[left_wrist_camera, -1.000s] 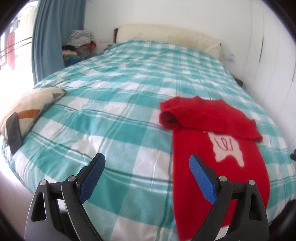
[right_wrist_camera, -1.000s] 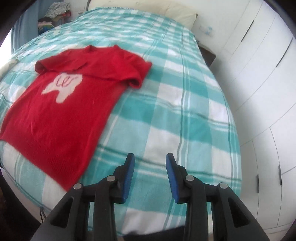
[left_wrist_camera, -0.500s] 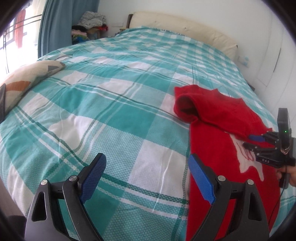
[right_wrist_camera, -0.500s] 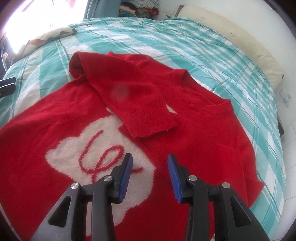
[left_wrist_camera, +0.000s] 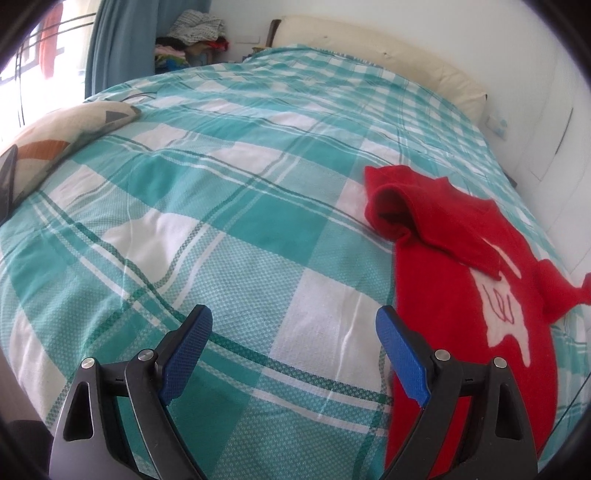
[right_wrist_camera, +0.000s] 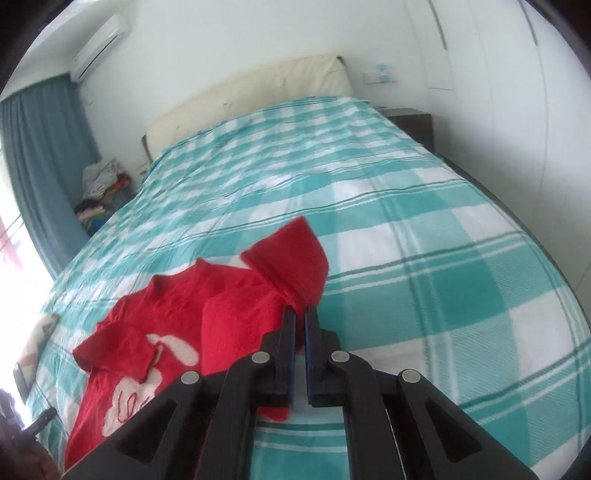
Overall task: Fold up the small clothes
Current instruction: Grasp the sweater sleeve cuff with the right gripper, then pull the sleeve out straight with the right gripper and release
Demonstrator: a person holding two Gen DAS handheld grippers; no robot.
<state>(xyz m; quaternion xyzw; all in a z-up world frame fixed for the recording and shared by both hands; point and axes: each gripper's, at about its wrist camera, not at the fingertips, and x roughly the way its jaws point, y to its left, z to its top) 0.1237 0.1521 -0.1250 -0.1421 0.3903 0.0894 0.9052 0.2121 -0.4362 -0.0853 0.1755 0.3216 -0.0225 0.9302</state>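
Teal-and-white checked bedspread (left_wrist_camera: 229, 229) covers the whole bed; we work from its foot end. A patterned cushion (left_wrist_camera: 62, 136) lies at the left edge, a cream headboard (right_wrist_camera: 251, 92) runs along the far wall, and a heap of clothes (left_wrist_camera: 195, 31) sits beside the blue curtain (left_wrist_camera: 118, 33).

The red knitted sweater (left_wrist_camera: 461, 295) lies face up on the right half of the bed, its white motif showing. Its left sleeve (left_wrist_camera: 424, 218) is folded across the chest.

Our right gripper (right_wrist_camera: 300, 314) is pinched tight on the sweater's right sleeve (right_wrist_camera: 291, 258), which stands lifted off the bedspread; the cuff end rises above the jaws. Our left gripper (left_wrist_camera: 293, 354) hangs with jaws spread wide and nothing between them, over bare bedspread just left of the sweater's hem side.

We judge the step in hand to be the sleeve fold: one sleeve in, the other now held. The next move calls for carrying this sleeve across the chest and laying it flat without dragging the body out of line. The left gripper may need to pin the sweater's near edge.
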